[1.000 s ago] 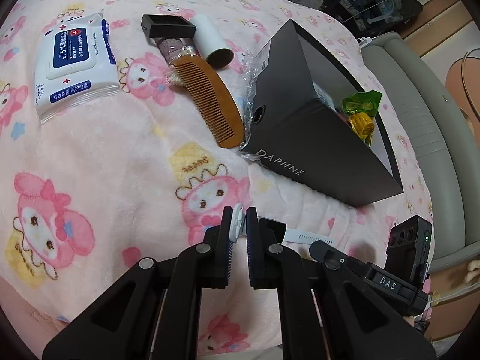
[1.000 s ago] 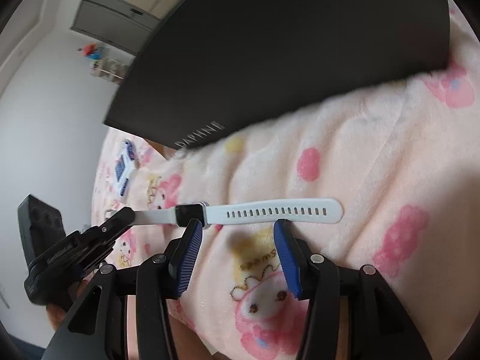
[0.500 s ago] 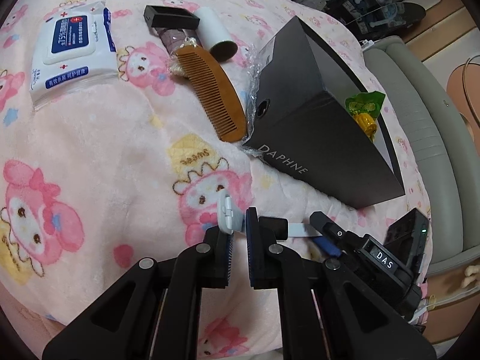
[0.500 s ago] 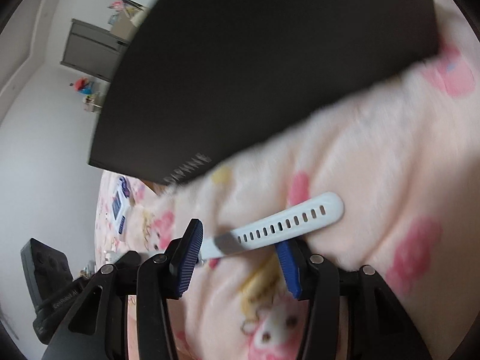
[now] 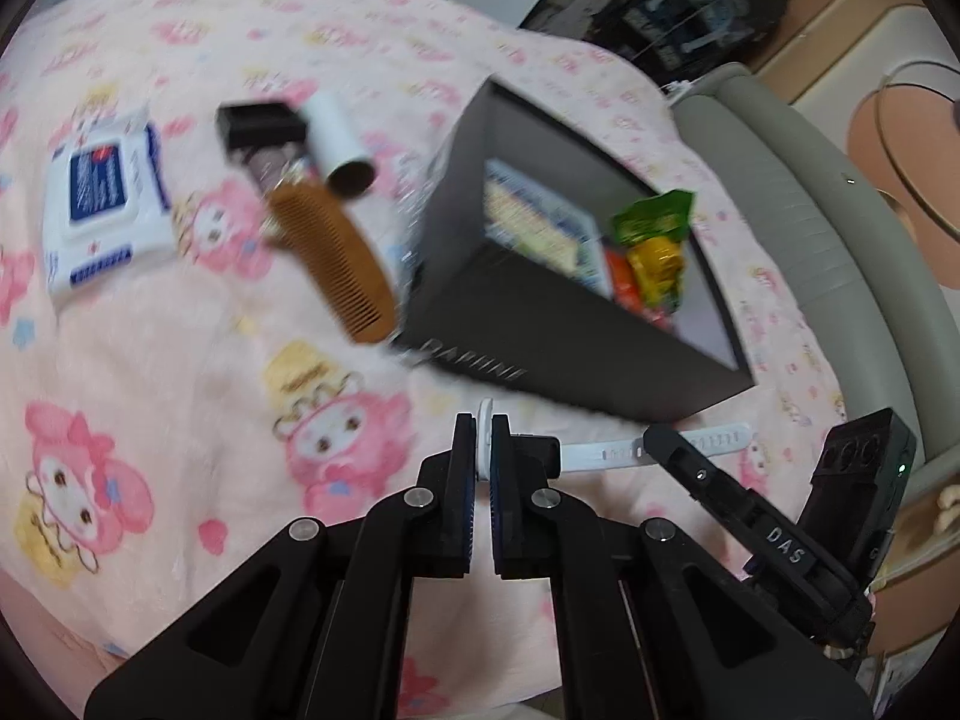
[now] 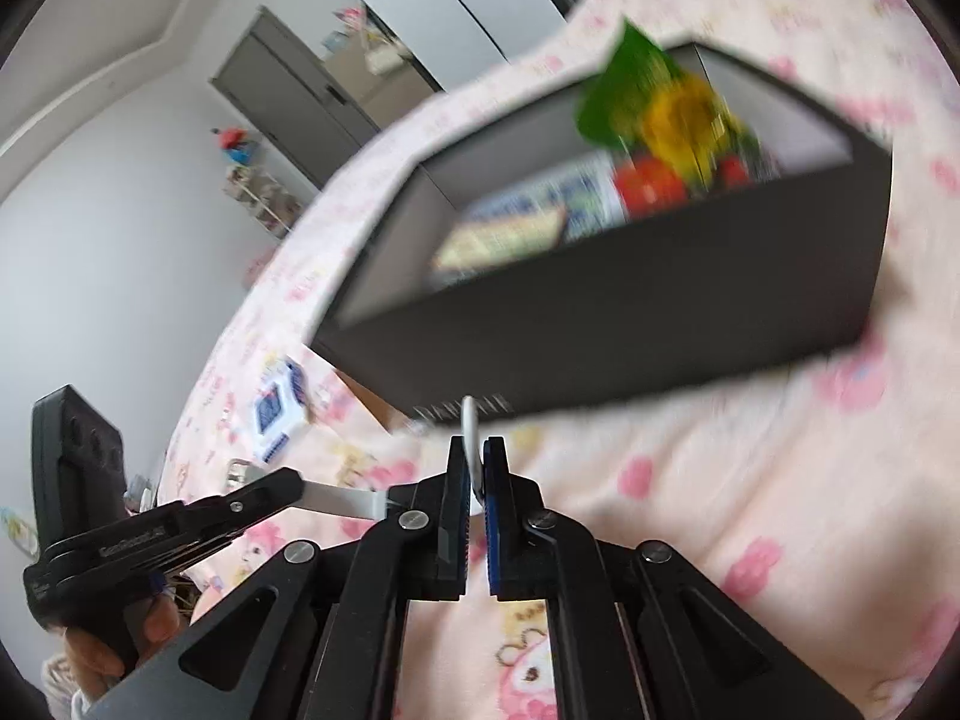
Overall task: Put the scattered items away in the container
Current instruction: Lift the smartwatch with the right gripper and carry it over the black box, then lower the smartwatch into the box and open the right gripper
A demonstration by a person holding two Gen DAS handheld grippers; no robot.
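Observation:
A white watch [image 5: 600, 455] hangs between both grippers above the pink blanket. My left gripper [image 5: 483, 427] is shut on one strap end. My right gripper [image 6: 474, 456] is shut on the other strap end [image 6: 470, 420]; the grey half of the strap [image 6: 336, 498] runs off to the left gripper. The open black box [image 5: 576, 312] stands just beyond, with snack packets [image 5: 654, 252] inside. It fills the right wrist view [image 6: 630, 312].
On the blanket left of the box lie a wooden comb [image 5: 336, 264], a white tube [image 5: 339, 144], a black case [image 5: 258, 123] and a pack of wipes [image 5: 105, 198]. A grey padded bed edge [image 5: 810, 240] runs along the right.
My right gripper has closed on the watch strap. Both grippers have lifted the watch off the blanket, and the box's open top has come into view.

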